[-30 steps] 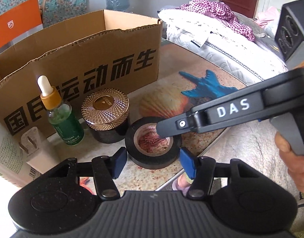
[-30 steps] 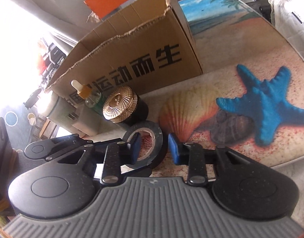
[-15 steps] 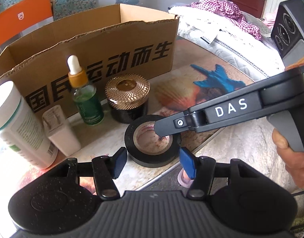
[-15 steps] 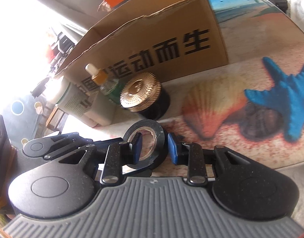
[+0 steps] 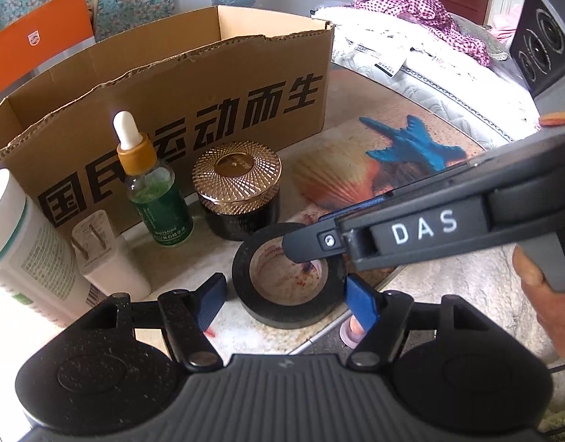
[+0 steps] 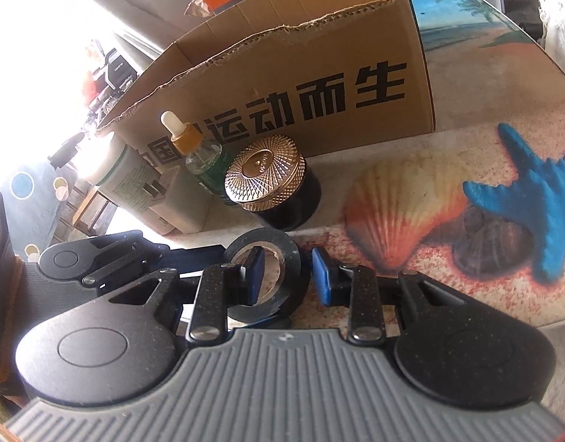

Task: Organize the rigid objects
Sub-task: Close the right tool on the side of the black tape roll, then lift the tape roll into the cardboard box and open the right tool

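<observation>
- The left tool (image 5: 284, 300) is standing open; its jaws have just been opening, and the tape roll (image 5: 282, 316) is lying between the pads without either one pressing it.
- The roll is lying flat on the tabletop (image 5: 356, 118), close to the near edge; a nudge from either tool is risking pushing it over that edge.
- The right tool (image 6: 288, 276) is standing narrowly open, 1 finger reaching into the roll's core and 1 outside its wall. A sliver of gap is showing beside each pad, so nothing seems gripped; a lift now is likely leaving the roll behind or tipping it.
- With 2 tools crowding 1 roll, their fingers are risking a clash.
- Just behind, the gold-lidded jar (image 5: 238, 191) and dropper bottle (image 5: 157, 202) are standing; a swing is threatening to topple the bottle.
- The cardboard box (image 5: 194, 84) is hiding its inside, so free room there is unclear.
</observation>
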A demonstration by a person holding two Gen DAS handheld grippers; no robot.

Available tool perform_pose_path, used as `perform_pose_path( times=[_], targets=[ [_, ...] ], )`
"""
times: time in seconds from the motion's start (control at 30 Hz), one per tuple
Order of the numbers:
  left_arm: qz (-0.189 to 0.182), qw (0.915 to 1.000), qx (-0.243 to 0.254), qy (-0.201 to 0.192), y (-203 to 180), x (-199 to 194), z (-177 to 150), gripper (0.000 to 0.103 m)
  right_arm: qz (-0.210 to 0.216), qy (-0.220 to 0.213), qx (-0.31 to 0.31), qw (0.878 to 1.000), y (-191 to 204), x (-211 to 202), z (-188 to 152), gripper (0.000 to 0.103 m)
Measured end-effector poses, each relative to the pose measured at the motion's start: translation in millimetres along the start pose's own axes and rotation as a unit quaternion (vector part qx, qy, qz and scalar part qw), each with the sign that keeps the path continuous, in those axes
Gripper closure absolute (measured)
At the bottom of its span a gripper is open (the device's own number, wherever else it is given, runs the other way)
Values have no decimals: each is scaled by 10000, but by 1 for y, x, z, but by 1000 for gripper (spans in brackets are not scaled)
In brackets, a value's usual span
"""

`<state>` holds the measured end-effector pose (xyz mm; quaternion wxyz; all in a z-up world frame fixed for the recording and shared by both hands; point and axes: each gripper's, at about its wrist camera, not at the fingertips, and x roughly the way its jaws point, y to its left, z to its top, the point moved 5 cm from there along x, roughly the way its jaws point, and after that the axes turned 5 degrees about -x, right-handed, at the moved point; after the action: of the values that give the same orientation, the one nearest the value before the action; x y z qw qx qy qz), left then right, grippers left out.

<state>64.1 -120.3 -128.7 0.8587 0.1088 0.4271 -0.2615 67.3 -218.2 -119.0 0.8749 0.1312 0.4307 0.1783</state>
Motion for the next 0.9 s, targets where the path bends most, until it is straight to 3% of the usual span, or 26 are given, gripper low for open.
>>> perform_pose_path(
  times=[0.3, 0.57, 0.9],
  targets=[
    [-2, 10000, -26, -63, -4, 1, 3, 36, -117, -64, -171, 9998, 2, 0, -1, 84],
    [-18, 9999, -10, -152, -8, -7, 3, 36, -155, -138, -160, 9997, 5, -8, -2, 85],
    [62, 9985, 55, -533, -16, -34, 13, 36, -219, -464, -255, 9984, 14, -36, 6, 85]
  ],
)
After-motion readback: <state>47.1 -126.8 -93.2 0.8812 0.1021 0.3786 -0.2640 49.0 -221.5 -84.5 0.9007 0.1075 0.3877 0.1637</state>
